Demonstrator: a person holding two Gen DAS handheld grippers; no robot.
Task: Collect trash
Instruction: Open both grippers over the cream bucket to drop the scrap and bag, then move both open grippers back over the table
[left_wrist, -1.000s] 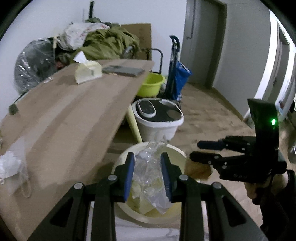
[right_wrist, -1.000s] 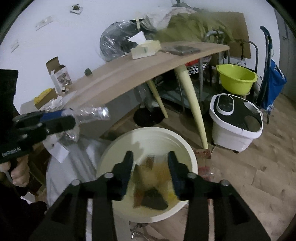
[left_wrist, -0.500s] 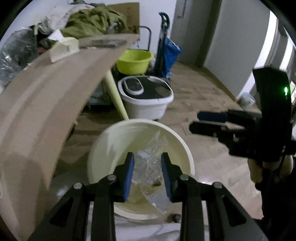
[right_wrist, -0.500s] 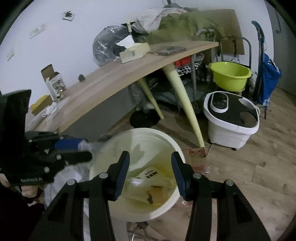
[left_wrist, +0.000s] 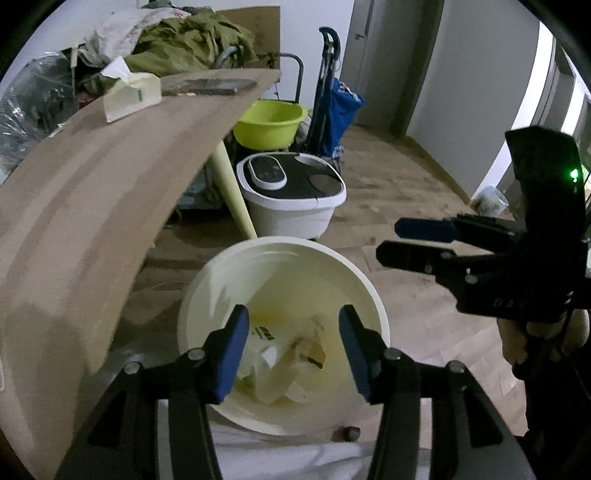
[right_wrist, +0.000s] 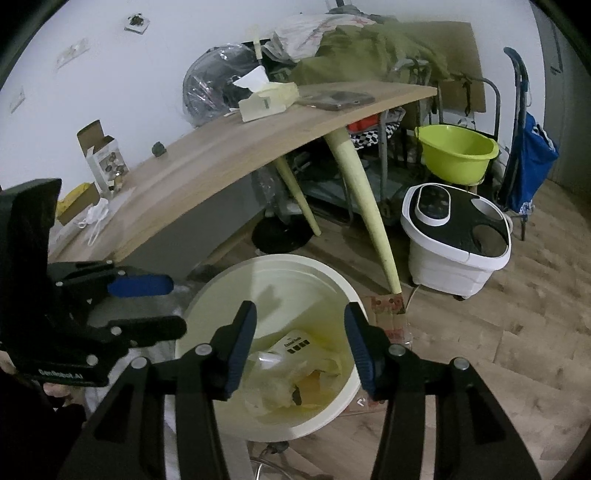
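Observation:
A cream round trash bin (left_wrist: 207, 280) stands on the floor beside the wooden table (left_wrist: 92, 192); it also shows in the right wrist view (right_wrist: 280, 266). Crumpled wrappers and clear plastic trash (left_wrist: 284, 354) lie inside it, also seen in the right wrist view (right_wrist: 291, 369). My left gripper (left_wrist: 293, 350) is open and empty just above the bin. My right gripper (right_wrist: 299, 343) is open and empty above the bin too; in the left wrist view it (left_wrist: 417, 240) sits at the right of the bin.
On the table are a tissue box (right_wrist: 267, 101), a tablet (right_wrist: 334, 99), a small open carton (right_wrist: 103, 158) and a white mask (right_wrist: 94, 218). A white foot bath (right_wrist: 458, 240), a green basin (right_wrist: 456, 153) and a blue trolley (right_wrist: 528, 155) stand on the floor.
My left gripper held a clear plastic bottle over the bin, then opened; the bottle has dropped into the bin. My right gripper has opened wider and stayed above the bin.

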